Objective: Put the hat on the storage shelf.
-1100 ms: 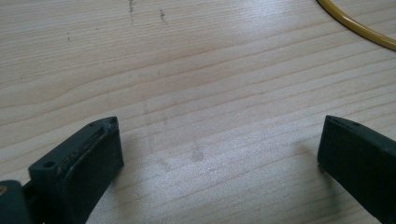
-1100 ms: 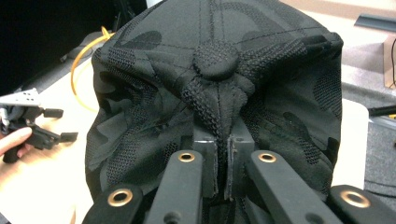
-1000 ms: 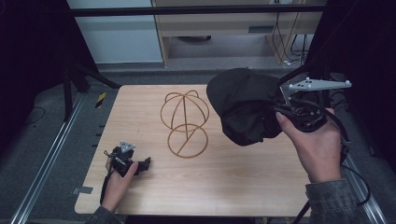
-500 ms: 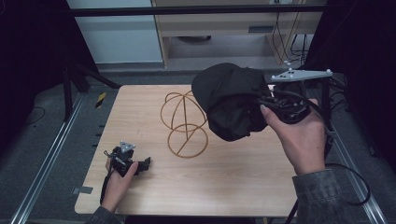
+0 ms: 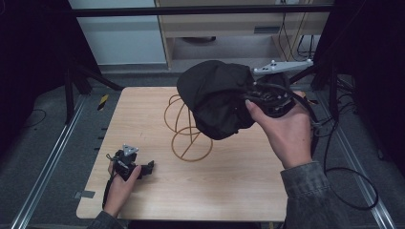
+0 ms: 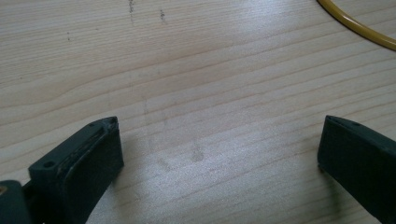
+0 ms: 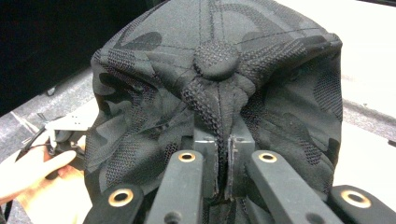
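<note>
Holding the black cap [image 5: 215, 102] pinched by its crown in my right gripper [image 5: 267, 98], I have it above and just right of the wire stand [image 5: 188, 129]. My left gripper [image 6: 219, 154] rests wide and empty on the table [image 5: 239, 191], farther from the stand.

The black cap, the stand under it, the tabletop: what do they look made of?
Black cap: woven fabric, matte, with faint camouflage patterning, stitched seams and a covered top button. Stand: thin bent wire or rod with a smooth yellow-gold coating; metal seems likely. Tabletop: pale wood or wood-look laminate, going by its straight grain lines and soft sheen.
</note>
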Action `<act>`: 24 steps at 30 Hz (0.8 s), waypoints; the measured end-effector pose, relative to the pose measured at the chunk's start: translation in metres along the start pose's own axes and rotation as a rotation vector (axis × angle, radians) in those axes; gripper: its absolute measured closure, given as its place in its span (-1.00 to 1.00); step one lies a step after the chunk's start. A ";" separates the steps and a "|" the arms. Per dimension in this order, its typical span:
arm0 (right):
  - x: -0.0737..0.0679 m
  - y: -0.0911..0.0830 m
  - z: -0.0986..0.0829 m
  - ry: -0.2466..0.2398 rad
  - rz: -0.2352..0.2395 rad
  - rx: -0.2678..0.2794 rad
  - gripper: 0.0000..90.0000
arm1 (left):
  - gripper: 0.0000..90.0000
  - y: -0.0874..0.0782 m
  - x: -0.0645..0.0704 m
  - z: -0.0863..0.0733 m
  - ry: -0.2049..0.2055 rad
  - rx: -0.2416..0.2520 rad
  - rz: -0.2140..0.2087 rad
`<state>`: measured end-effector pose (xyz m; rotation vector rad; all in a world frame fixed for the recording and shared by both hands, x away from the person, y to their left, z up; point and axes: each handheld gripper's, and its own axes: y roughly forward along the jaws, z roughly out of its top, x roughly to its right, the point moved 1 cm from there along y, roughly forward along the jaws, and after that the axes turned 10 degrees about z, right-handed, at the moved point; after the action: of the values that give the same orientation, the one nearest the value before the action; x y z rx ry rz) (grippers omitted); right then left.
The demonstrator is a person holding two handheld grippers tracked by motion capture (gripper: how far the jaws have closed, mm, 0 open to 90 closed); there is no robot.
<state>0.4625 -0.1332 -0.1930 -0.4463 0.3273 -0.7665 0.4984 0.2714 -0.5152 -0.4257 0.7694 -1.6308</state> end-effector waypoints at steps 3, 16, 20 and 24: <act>-0.004 0.007 0.004 -0.005 0.012 -0.007 0.91 | -1.00 0.000 0.000 0.000 0.002 -0.002 -0.001; -0.017 0.033 0.022 -0.024 0.051 -0.032 0.91 | -1.00 0.000 0.000 0.000 -0.001 0.000 0.001; -0.020 0.040 0.025 -0.028 0.057 -0.043 0.91 | -1.00 0.000 0.000 0.000 -0.001 0.000 0.001; -0.023 0.045 0.028 -0.037 0.064 -0.051 0.91 | -1.00 0.000 0.000 0.000 0.000 0.000 0.001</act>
<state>0.4858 -0.0804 -0.1889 -0.4947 0.3258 -0.6878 0.4985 0.2714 -0.5151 -0.4258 0.7693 -1.6301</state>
